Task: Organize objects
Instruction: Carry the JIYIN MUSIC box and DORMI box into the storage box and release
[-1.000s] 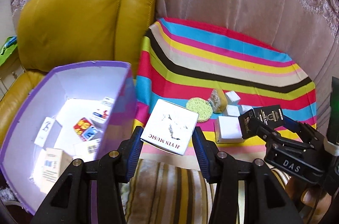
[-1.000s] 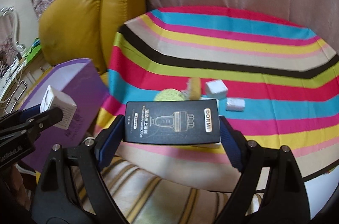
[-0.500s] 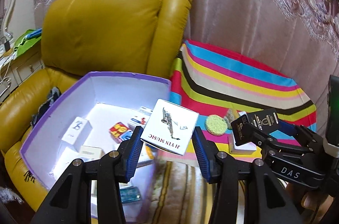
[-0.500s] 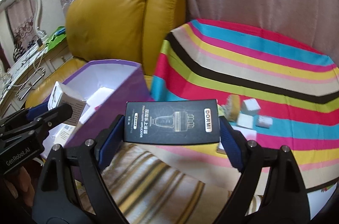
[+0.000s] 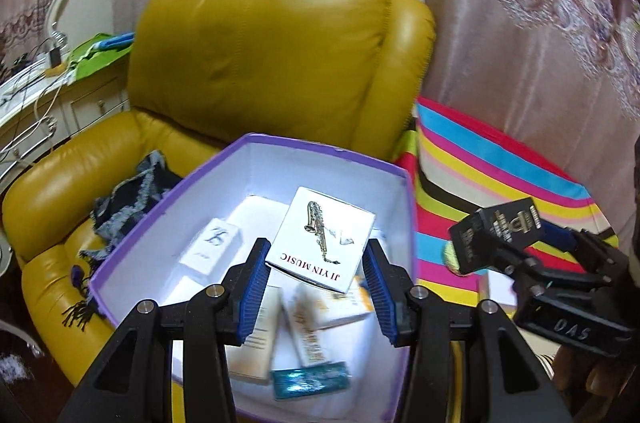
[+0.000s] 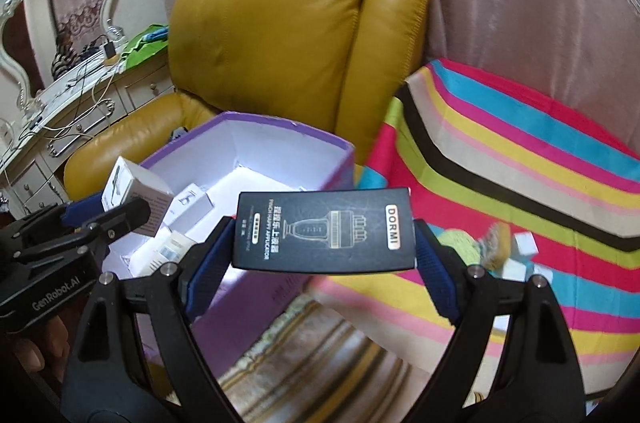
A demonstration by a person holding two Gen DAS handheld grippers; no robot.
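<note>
On the far left there's a white dresser (image 6: 60, 111) with cables on it, then a yellow leather armchair (image 5: 260, 63) with a dark scarf (image 5: 128, 191) dumped on the seat. Sitting on that chair, near the cameras, is the purple box (image 5: 320, 151) with a white inside, and that's clearly where stuff is going.

The box already holds a fair pile: a small white box (image 5: 212, 243) with a squiggly logo, a teal packet (image 5: 310, 379) at the near end, and a few pale cartons, too blurred to read. So I'd say the sorting is well along but not finished.

The left gripper (image 5: 316, 287) hangs right over the open box, jaws clamped on a white JI YIN MUSIC box (image 5: 324, 235) with a saxophone on it. That one looks about ready to drop in.

The right gripper (image 6: 324, 255) has its jaws closed on a black DORMI box (image 6: 324, 231), held just outside the box's right wall, so it still needs to get over the rim.

Further right, on the table with the striped cloth (image 6: 520, 163), there's a green round sponge (image 6: 460, 243), a yellowish lump (image 6: 498, 243) and a few small white boxes (image 6: 524, 243) left to collect.
</note>
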